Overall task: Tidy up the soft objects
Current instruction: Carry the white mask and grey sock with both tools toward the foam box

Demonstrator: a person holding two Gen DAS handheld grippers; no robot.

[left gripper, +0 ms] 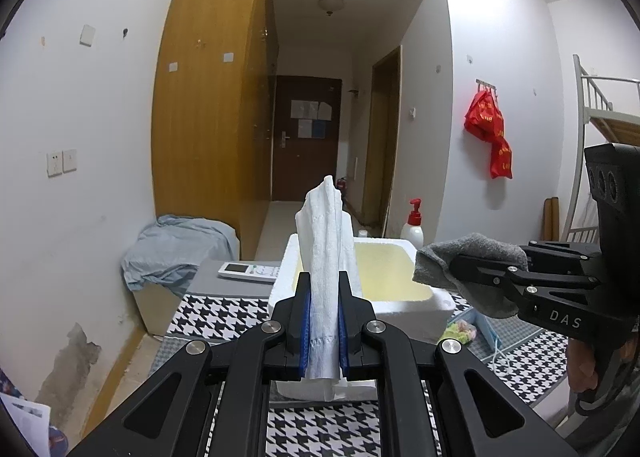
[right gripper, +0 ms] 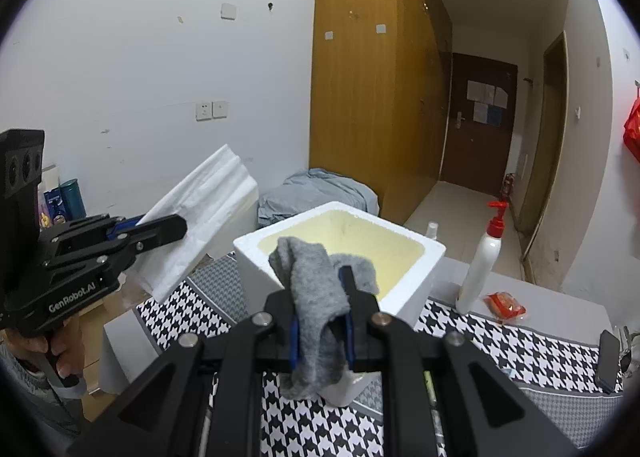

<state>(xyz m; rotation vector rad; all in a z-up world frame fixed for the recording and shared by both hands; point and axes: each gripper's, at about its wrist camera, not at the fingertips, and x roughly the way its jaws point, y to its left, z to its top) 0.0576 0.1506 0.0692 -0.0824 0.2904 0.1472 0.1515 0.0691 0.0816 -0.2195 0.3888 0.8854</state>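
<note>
My left gripper [left gripper: 324, 277] is shut on a folded white tissue [left gripper: 326, 241], which stands up between the blue pads. From the right wrist view the same gripper [right gripper: 182, 223] and white tissue [right gripper: 200, 213] hang in the air left of the box. My right gripper [right gripper: 318, 277] is shut on a grey sock [right gripper: 316, 297] that droops below the pads, just in front of the white foam box [right gripper: 416, 281]. In the left wrist view that right gripper [left gripper: 460, 261] holds the grey sock [left gripper: 448, 253] at the right, near the foam box [left gripper: 404, 309].
The box stands on a houndstooth cloth [right gripper: 500, 341]. A white pump bottle with red top [right gripper: 482, 253], a red packet [right gripper: 505, 305] and a dark phone [right gripper: 608, 357] lie to the right. A remote [left gripper: 248, 272] and a blue cloth heap [left gripper: 176, 249] sit left. A small tray of pastel items [left gripper: 466, 331] lies beside the box.
</note>
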